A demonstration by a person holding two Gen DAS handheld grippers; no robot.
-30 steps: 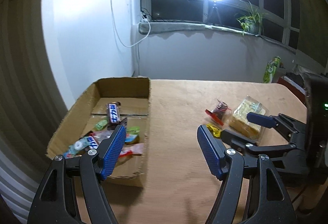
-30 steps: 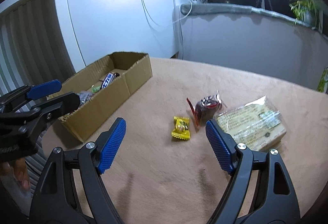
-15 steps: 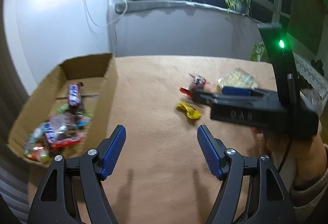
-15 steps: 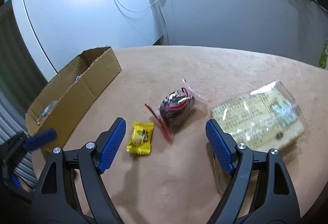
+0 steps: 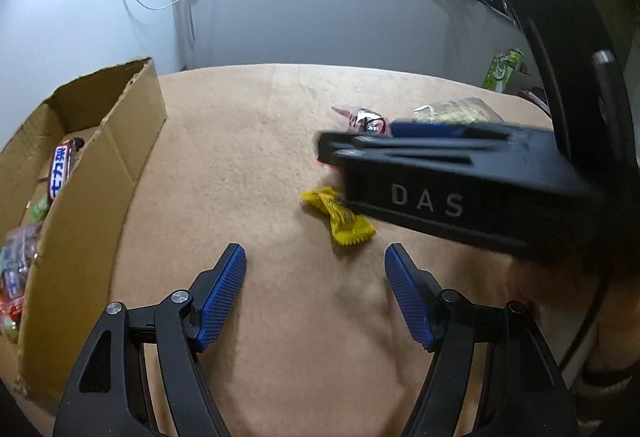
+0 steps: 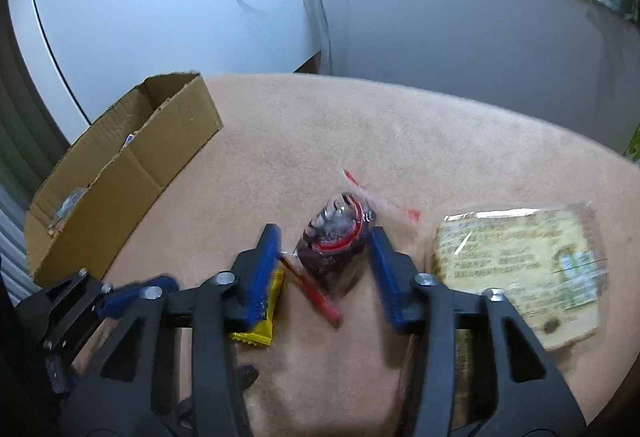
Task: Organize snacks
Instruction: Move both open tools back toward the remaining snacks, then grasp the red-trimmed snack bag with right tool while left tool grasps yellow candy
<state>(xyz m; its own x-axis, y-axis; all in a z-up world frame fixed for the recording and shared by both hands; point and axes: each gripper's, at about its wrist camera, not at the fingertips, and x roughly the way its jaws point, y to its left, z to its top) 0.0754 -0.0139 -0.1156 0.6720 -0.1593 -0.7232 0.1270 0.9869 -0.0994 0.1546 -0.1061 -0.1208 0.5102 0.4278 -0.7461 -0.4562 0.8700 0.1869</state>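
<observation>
Along the left edge of the tan table (image 5: 248,141) sits an open cardboard box (image 5: 120,141), already holding a pile of wrapped snacks, among them a brown chocolate bar (image 5: 60,171) leaning near its far end. The left gripper (image 5: 316,297) hangs over bare table just to the right of the box, its blue fingers (image 5: 222,297) spread apart with nothing between them. A little ahead of it lies a yellow candy (image 5: 340,215), flat on the table and well apart from the box.

Further right, the right gripper (image 6: 324,269) is down at the table around a clear packet of dark snack with red trim (image 6: 336,245). Its jaws have just been closing on that packet; the right finger looks to be against the wrapper, while a narrow gap seems to remain on the left side, so I cannot tell whether it is truly gripped. The yellow candy lies just outside the left finger. At the far right a flat cracker pack (image 6: 520,265) in clear wrap lies on the table, just beside the right finger.
</observation>
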